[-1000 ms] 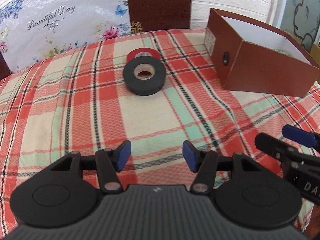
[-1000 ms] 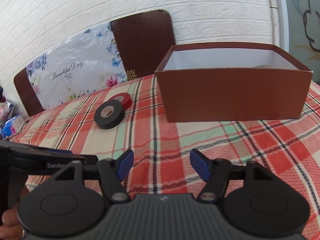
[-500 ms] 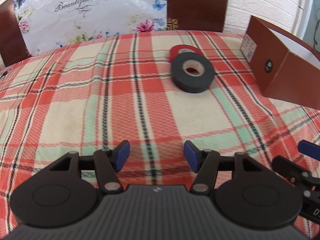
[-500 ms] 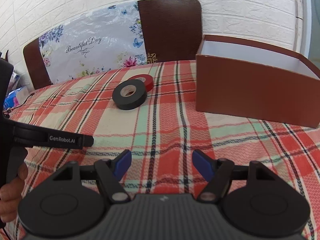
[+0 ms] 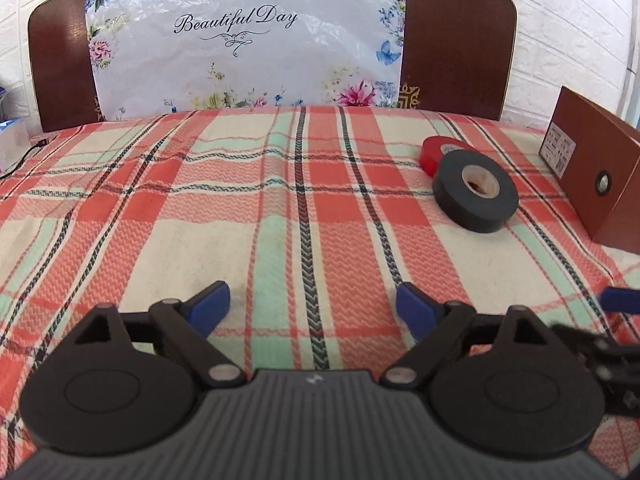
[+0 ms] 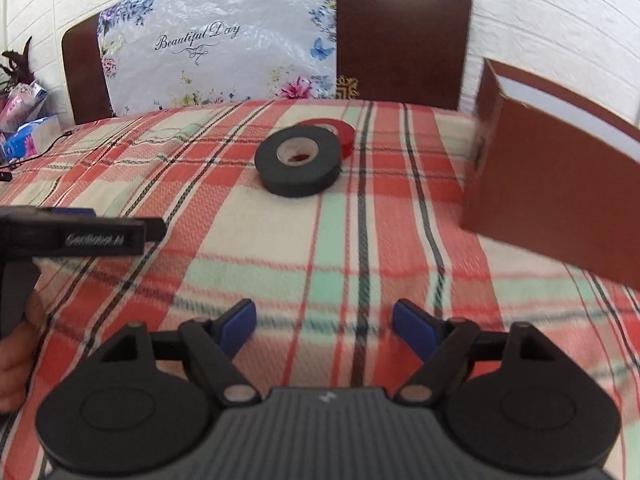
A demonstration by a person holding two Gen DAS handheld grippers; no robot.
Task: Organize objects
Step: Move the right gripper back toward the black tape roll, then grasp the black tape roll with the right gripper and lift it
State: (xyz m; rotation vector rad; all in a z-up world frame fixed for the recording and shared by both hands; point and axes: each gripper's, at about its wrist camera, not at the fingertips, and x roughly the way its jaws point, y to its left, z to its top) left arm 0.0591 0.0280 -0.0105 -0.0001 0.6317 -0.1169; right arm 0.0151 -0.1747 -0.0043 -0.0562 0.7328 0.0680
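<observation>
A black tape roll (image 5: 476, 192) (image 6: 298, 168) lies flat on the plaid tablecloth (image 5: 240, 208), with a red tape roll (image 5: 440, 152) (image 6: 340, 132) touching its far side. A brown open box (image 5: 592, 176) (image 6: 552, 188) stands to the right of them. My left gripper (image 5: 312, 306) hovers over bare cloth, well short and left of the rolls, its jaws opening with nothing between them. My right gripper (image 6: 324, 322) points toward the black roll from some way back, jaws also opening and empty. The left gripper's arm (image 6: 80, 236) shows at the left of the right wrist view.
Two dark brown chair backs (image 5: 456, 36) stand behind the table, with a flowered "Beautiful Day" bag (image 5: 240, 40) draped between them. A white brick wall is behind. Small packages (image 6: 24, 132) and a cable lie at the far left. A hand (image 6: 16, 360) grips the left handle.
Both views have swung left, so the rolls and box slid rightward in frame. Both grippers' jaws have spread wider, the left markedly. The rolls and box have not moved on the cloth.
</observation>
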